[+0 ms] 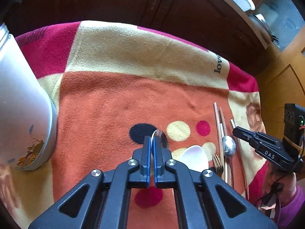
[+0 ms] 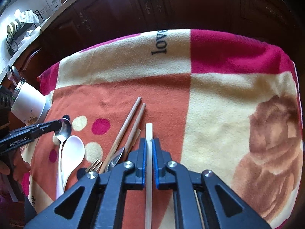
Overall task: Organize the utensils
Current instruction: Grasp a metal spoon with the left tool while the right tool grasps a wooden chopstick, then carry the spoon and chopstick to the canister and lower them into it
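Observation:
My left gripper (image 1: 152, 140) is shut on the rim of a steel spoon's bowl (image 1: 161, 138), which lies on the orange part of the blanket. The right wrist view shows the same grip, with the left gripper (image 2: 61, 123) at the steel spoon (image 2: 64, 131). My right gripper (image 2: 149, 143) is shut on a white chopstick (image 2: 149, 131) that runs back between its blue pads. To its left lie two wooden chopsticks (image 2: 131, 122), a second steel spoon (image 2: 116, 158), a gold fork (image 2: 94, 165) and a white plastic spoon (image 2: 73, 152).
A white canister (image 1: 22, 105) leans at the left, holding a fork and spoon (image 2: 12, 72). A patterned blanket (image 1: 133, 61) covers the surface, with dark wooden cabinets behind. A person's hand in a pink sleeve (image 1: 286, 194) holds the right gripper (image 1: 235, 131). A dish rack (image 2: 21, 30) stands far left.

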Available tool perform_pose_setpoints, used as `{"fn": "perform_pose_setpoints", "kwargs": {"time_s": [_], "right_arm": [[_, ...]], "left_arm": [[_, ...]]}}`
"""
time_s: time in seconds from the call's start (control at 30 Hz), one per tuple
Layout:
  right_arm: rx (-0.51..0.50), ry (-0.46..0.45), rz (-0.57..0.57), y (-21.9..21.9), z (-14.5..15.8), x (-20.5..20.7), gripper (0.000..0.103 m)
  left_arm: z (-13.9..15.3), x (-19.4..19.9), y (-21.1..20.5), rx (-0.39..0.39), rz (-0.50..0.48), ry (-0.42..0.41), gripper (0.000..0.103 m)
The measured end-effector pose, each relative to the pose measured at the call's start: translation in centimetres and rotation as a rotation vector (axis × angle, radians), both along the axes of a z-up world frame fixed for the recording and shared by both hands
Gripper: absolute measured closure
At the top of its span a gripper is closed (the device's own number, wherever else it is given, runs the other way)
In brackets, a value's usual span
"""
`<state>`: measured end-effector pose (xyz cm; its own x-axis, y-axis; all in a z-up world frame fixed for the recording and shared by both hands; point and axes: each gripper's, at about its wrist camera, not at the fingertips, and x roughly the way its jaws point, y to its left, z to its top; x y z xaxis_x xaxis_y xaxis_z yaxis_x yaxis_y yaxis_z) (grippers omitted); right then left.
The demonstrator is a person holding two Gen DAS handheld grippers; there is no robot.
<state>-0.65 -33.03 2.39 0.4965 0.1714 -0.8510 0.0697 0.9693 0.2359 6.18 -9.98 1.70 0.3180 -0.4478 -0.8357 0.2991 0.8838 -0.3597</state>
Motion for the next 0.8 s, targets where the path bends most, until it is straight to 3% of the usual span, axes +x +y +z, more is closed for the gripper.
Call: {"fn": "perform_pose_setpoints", "kwargs": {"time_s": [0.3, 0.67, 0.8], "right_arm": [[0.05, -0.031, 0.001, -0.5, 1.9, -0.8, 0.097], [0.165, -0.159, 0.048, 1.9, 7.3, -1.9, 0.097], [0.14, -0.137, 0.084, 4.0, 7.5, -1.3, 0.097]], "left_arm": [[1.8, -1.1, 1.4, -0.014, 0.001, -0.021, 0.063], [8.7, -3.5, 3.5, 0.0, -0.003, -0.199, 0.063], [9.3, -3.8, 3.8, 0.028, -0.01, -0.223, 0.063]]}}
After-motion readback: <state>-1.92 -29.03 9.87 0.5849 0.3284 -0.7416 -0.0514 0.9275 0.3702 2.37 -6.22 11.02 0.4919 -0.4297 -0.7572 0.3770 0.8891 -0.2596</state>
